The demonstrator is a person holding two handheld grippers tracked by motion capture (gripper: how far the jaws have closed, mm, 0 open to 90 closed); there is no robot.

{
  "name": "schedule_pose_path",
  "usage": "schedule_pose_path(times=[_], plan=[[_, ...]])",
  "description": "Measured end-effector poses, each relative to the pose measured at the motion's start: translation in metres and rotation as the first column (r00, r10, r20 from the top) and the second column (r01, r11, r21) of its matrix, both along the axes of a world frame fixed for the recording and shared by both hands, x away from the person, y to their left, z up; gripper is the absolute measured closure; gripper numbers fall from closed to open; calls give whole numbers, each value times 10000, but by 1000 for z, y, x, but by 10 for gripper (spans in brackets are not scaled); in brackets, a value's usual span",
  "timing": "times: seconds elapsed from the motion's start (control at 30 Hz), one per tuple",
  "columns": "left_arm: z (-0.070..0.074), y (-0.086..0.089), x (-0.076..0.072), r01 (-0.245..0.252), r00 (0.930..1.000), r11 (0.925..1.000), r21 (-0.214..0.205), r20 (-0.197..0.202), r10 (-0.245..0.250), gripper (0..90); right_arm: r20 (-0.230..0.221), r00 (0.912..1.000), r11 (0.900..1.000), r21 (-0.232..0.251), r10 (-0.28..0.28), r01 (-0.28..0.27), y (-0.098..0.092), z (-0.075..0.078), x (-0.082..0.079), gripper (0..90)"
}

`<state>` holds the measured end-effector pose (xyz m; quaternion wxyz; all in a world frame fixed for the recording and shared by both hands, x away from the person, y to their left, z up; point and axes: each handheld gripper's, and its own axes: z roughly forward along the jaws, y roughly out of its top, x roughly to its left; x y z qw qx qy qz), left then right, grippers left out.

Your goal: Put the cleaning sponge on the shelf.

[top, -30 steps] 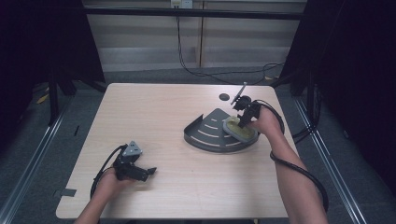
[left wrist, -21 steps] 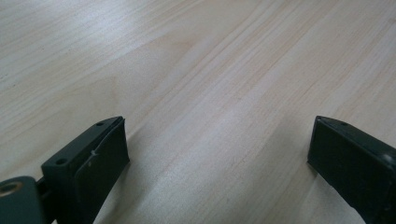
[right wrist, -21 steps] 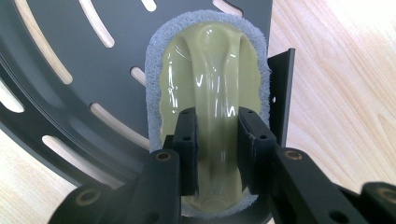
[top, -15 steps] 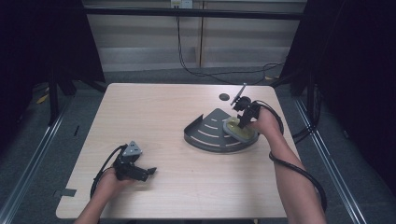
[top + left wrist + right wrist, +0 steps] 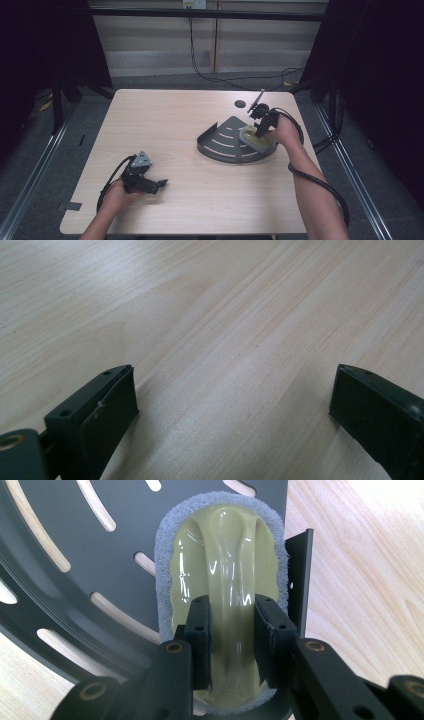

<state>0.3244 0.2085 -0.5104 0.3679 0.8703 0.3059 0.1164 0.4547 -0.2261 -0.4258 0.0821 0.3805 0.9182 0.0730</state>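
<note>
A pale green scrubber point(image 5: 222, 580) with a raised handle ridge and a grey-white sponge rim lies on a dark grey slotted fan-shaped tray point(image 5: 222, 142) at the table's right. My right gripper point(image 5: 233, 645) points down onto it, its jaws shut on the handle ridge; in the high view that right gripper point(image 5: 261, 126) sits over the scrubber point(image 5: 255, 139) at the tray's right end. My left gripper point(image 5: 159, 184) rests low on the bare wood near the front left, jaws wide open with nothing between them; its fingers point(image 5: 102, 410) frame only tabletop.
The light wooden table point(image 5: 170, 120) has a small round dark hole point(image 5: 240, 104) behind the tray. The tray's upright rim point(image 5: 299, 575) stands just beside the scrubber. Black cables trail from both grippers; dark floor and rails surround the table.
</note>
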Motion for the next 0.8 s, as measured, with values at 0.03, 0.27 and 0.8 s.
schedule_pose_path(times=[0.03,0.27,0.8], plan=[[0,0,0,0,10000,10000,0,0,0,45,22,10000,10000,19,2,-2,0,0,0,709],[0,0,0,-11,10000,10000,27,3,11,45,87,10000,10000,-44,-44,45,-1,0,1,705],[0,0,0,-13,10000,10000,0,-25,13,45,246,9983,9980,353,-524,516,-3,4,1,478]])
